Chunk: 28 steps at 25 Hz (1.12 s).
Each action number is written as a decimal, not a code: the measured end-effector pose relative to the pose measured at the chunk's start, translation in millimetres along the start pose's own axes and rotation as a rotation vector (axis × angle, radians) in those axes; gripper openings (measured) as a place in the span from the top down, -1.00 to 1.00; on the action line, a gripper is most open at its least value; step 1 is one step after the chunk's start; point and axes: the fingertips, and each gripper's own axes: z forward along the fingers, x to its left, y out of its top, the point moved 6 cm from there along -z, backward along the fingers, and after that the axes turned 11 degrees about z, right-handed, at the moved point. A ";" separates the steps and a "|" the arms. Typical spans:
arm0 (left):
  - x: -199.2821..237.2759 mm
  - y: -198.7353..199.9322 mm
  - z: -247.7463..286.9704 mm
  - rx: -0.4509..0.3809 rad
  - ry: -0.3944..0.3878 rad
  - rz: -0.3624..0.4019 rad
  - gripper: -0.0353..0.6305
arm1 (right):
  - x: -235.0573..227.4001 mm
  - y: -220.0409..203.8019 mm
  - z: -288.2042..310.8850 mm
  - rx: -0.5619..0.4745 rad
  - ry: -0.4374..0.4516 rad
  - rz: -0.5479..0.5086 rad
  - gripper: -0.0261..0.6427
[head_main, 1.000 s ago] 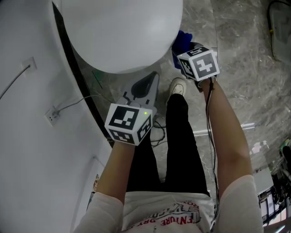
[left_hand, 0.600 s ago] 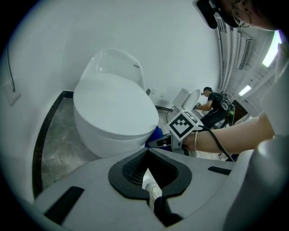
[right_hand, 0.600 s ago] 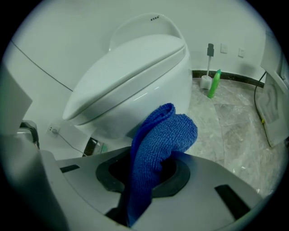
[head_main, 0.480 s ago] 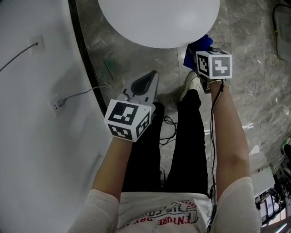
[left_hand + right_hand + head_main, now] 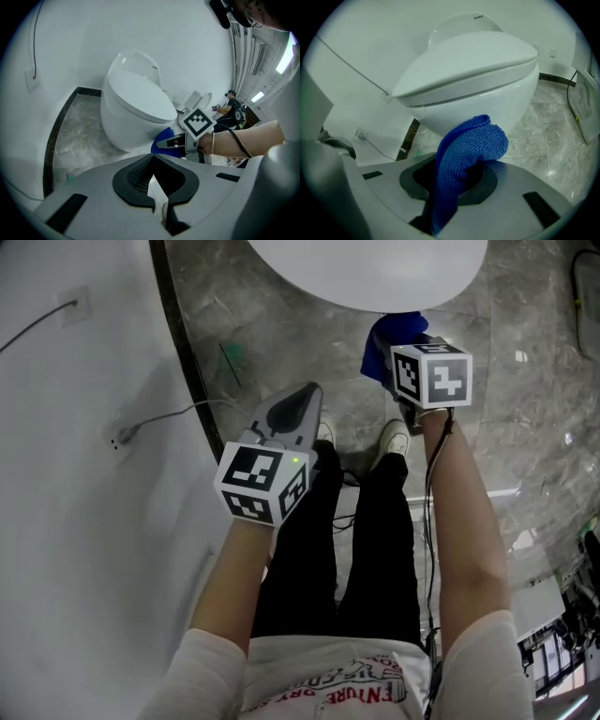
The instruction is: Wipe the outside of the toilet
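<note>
The white toilet (image 5: 478, 75) stands against the wall with its lid down; in the head view only its front edge (image 5: 375, 277) shows at the top. My right gripper (image 5: 454, 173) is shut on a blue cloth (image 5: 466, 150), whose folded end lies at the lower front of the bowl. From the left gripper view the cloth (image 5: 163, 140) rests against the bowl (image 5: 136, 108). My left gripper (image 5: 152, 161) is shut with nothing in it and hangs back to the left of the toilet's front, above the floor (image 5: 298, 409).
A dark skirting strip (image 5: 183, 362) runs along the white wall at the left, where a socket with a cable (image 5: 120, 437) sits. The person's legs and shoes (image 5: 389, 439) stand on the marble floor (image 5: 525, 381), with cables beside them. A white fixture (image 5: 586, 108) leans at the far right.
The head view has tilted back, so the toilet sits higher in the picture. My right gripper with the cloth has moved from the bowl's side to below its front. The left gripper has barely moved.
</note>
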 end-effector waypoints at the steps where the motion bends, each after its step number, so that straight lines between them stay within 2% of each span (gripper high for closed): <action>1: 0.1 -3.5 -1.9 0.005 0.002 -0.006 0.88 | 4.3 -0.9 1.1 0.000 0.010 0.005 0.71; 6: 1.6 -12.3 -16.6 0.020 0.024 -0.024 0.88 | 34.3 -3.2 4.8 0.010 0.103 0.025 0.71; 11: 4.0 -3.8 -42.0 -0.008 0.076 -0.048 0.88 | 85.5 2.4 -3.5 0.034 0.204 -0.104 0.71; 15: -4.4 18.5 -68.8 -0.048 0.119 -0.048 0.88 | 116.2 10.8 -44.8 0.001 0.253 -0.165 0.71; 20: -28.2 81.3 -102.7 -0.155 0.159 -0.040 0.88 | 131.3 43.5 -130.9 -0.107 0.274 -0.205 0.71; 25: -81.0 161.2 -156.7 -0.238 0.158 -0.004 0.88 | 140.5 64.8 -256.6 -0.248 0.218 -0.251 0.71; 28: -106.6 227.2 -190.7 -0.335 0.166 0.049 0.88 | 147.4 94.4 -334.0 -0.381 0.183 -0.283 0.71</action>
